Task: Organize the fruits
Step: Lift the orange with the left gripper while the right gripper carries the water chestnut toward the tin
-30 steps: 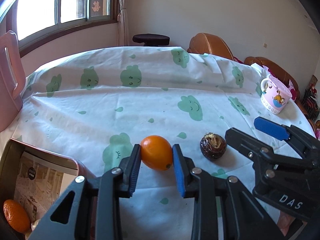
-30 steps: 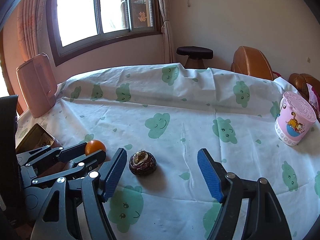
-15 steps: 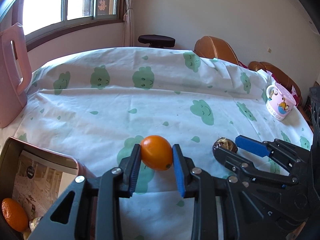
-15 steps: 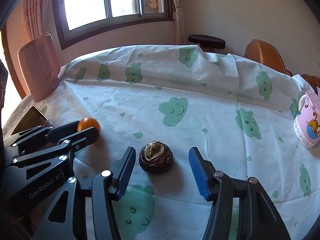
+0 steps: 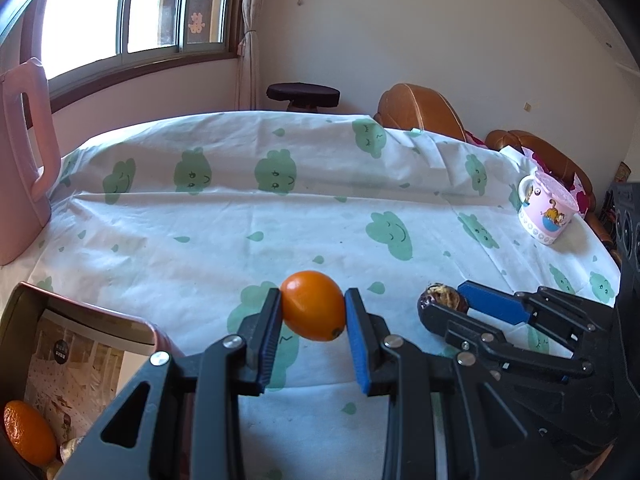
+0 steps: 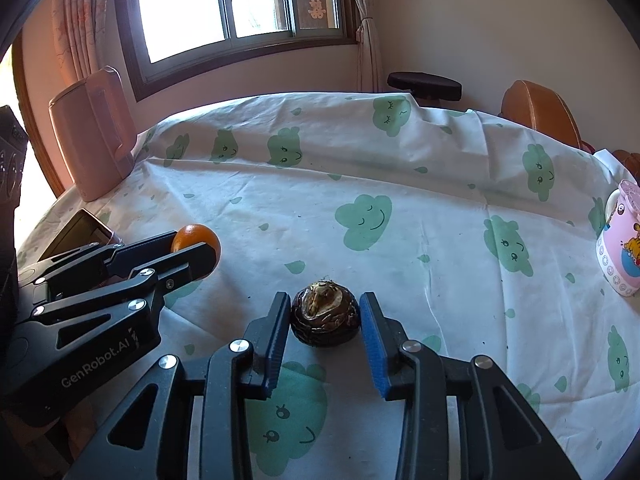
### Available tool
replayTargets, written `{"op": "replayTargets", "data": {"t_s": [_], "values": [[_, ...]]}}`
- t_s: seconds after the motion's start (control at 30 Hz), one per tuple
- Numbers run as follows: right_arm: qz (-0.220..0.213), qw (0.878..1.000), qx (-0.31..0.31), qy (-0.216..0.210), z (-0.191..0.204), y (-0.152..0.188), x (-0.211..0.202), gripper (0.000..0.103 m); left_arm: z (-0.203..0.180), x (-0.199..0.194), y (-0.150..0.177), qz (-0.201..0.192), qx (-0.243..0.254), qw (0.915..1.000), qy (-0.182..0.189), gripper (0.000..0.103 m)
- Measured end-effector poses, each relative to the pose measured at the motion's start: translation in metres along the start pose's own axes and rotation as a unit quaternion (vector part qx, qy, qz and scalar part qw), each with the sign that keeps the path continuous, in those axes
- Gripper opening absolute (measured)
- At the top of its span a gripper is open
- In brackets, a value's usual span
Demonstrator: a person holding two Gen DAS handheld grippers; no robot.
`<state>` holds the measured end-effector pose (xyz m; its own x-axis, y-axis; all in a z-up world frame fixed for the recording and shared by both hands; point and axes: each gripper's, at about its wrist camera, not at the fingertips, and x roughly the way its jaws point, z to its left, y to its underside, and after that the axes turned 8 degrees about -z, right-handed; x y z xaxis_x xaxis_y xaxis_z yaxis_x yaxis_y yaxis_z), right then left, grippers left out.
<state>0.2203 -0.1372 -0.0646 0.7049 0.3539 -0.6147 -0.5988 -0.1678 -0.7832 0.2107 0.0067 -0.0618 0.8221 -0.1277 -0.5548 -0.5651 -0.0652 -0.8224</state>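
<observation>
Left claw [image 5: 313, 312]: closed on the orange fruit [image 5: 313, 306], which is held clear of the tabletop [image 5: 248, 224] at lower centre of the left wrist view. Contact is made only by the blue pad tips on the fruit's rounded flanks, so a slip forward out of the claw is judged possible if the grip is tilted or jolted.

Right claw [image 6: 325, 330]: set around the dark brown fruit [image 6: 325, 320], which sits on the cloth at lower centre of the right wrist view. The pads appear just beside its sides or barely touching; a firm clamp cannot be confirmed from this angle. If the claw is closed off-centre, the round fruit is expected to be squeezed out and rolled away over the cloth.

The open box [image 5: 80, 364] is seen at the lower left of the left wrist view, with another orange fruit [image 5: 28, 432] already inside. Its raised near rim is judged a snag risk during the drop-off.

The two claws are near each other, the left one lying at the left edge of the right wrist view; a clash is possible if both are moved toward the box together.

Open cloth is available across the centre and upper part of both views. The pink mug [image 6: 620, 248] at the right edge and the pink jug [image 6: 94, 136] at upper left are well apart from the work.
</observation>
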Motion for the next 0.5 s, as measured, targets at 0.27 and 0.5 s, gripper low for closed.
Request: {"op": "replayTargets", "data": {"t_s": [0.27, 0.5], "values": [[-0.042, 0.999, -0.024, 0.015, 0.009, 0.000, -0.017, 0.038, -0.006, -0.016, -0.001, -0.042, 0.017, 0.9989, -0.007, 0.033], [-0.071, 0.997, -0.027, 0.020, 0.010, 0.000, -0.029, 0.038, -0.010, -0.024, -0.001, -0.065, 0.029, 0.9973, -0.017, 0.033]]}}
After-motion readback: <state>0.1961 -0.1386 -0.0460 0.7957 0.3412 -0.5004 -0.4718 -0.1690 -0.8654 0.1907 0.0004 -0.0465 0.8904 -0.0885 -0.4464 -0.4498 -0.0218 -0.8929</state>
